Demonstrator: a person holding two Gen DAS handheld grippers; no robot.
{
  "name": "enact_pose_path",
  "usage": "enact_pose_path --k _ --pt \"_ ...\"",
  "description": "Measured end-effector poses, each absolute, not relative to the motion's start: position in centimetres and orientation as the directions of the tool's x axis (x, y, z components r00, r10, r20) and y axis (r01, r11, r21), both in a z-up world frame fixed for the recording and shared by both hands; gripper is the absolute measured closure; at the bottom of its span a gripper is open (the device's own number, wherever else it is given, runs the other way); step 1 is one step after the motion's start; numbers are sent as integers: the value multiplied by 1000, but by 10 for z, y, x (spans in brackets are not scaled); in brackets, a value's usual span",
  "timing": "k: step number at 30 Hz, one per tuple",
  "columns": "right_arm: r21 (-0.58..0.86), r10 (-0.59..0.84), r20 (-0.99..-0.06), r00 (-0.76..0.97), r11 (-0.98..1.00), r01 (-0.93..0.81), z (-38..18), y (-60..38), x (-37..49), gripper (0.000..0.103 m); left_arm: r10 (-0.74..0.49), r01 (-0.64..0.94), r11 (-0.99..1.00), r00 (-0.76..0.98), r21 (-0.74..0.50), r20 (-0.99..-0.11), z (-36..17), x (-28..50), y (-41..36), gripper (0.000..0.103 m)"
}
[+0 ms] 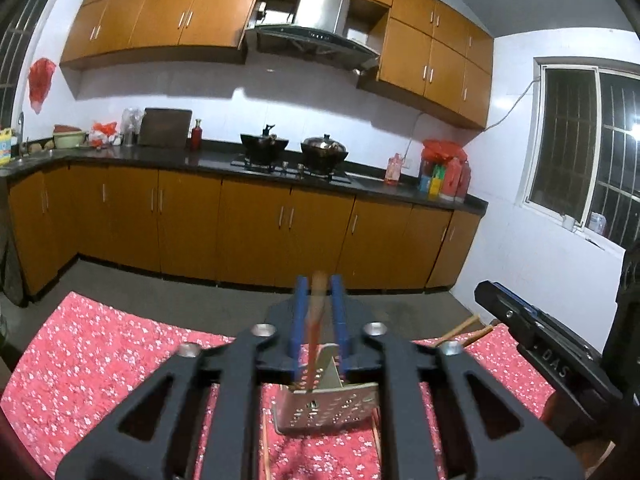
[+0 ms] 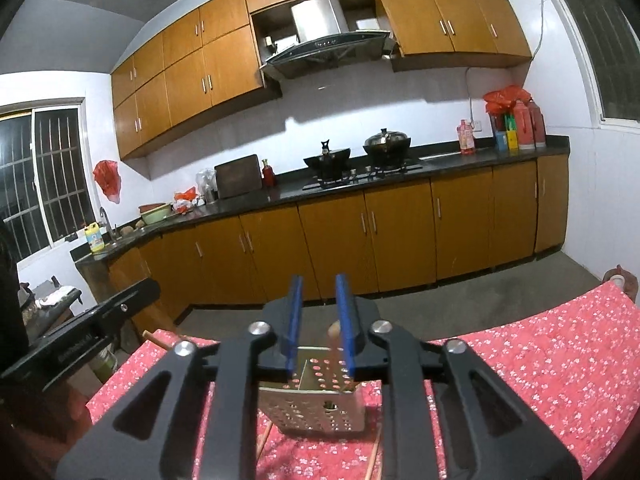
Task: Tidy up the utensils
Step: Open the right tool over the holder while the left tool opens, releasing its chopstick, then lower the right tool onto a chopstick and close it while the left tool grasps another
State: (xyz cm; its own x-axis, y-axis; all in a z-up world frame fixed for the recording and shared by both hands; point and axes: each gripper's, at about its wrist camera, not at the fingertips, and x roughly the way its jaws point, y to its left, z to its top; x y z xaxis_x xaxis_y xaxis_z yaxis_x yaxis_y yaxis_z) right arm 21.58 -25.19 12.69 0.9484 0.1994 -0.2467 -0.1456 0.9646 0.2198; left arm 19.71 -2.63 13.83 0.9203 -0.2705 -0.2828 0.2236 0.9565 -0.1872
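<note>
A perforated metal utensil holder (image 1: pixel 326 410) stands on the red floral tablecloth (image 1: pixel 100 360), right under both grippers; it also shows in the right wrist view (image 2: pixel 316 396). My left gripper (image 1: pixel 319 284) is shut on a reddish wooden chopstick (image 1: pixel 315 320) whose lower end reaches into the holder. My right gripper (image 2: pixel 319 284) is open above the holder, with a pale wooden utensil handle (image 2: pixel 335 340) standing in the holder next to its right finger. More chopsticks (image 1: pixel 460 330) lie on the cloth beyond. The right gripper's body (image 1: pixel 540 348) shows at the right of the left wrist view.
Thin chopsticks (image 2: pixel 264 438) lie on the cloth beside the holder. The table's far edge drops to a grey floor (image 1: pixel 200 292). Beyond are orange cabinets (image 1: pixel 256 224), a dark counter with two pots (image 1: pixel 296 148), and windows. The left gripper's body (image 2: pixel 80 332) shows at left.
</note>
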Motion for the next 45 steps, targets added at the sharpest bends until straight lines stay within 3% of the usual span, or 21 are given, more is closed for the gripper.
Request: enact_pose_path --k 2,12,15,17,22,25,33,45 --pt "221 200 -238 951 964 -147 130 -253 213 83 -265 220 958 926 -186 -268 142 195 -26 68" --pt "218 124 -190 974 973 -81 130 -287 162 83 -240 183 954 942 -238 -236 146 158 14 68" --pt "216 64 -265 962 976 -6 102 -308 154 82 -204 140 961 942 -240 -267 131 148 28 68" --pt "229 49 -373 926 973 41 69 -321 158 82 -165 97 970 935 -221 -314 114 147 35 68" --pt "275 122 -626 770 959 72 -20 -324 173 81 -111 14 983 840 -183 -531 39 157 50 68" --pt "298 188 -692 697 954 39 -55 -308 175 84 -129 14 983 768 -185 -627 -3 159 49 68" --pt "264 214 -754 621 964 -12 -92 -268 176 87 -172 51 981 684 -189 -709 -51 153 33 68" --pt "138 105 -772 627 990 5 -100 -262 176 89 -203 79 976 645 -201 -736 -65 152 23 68"
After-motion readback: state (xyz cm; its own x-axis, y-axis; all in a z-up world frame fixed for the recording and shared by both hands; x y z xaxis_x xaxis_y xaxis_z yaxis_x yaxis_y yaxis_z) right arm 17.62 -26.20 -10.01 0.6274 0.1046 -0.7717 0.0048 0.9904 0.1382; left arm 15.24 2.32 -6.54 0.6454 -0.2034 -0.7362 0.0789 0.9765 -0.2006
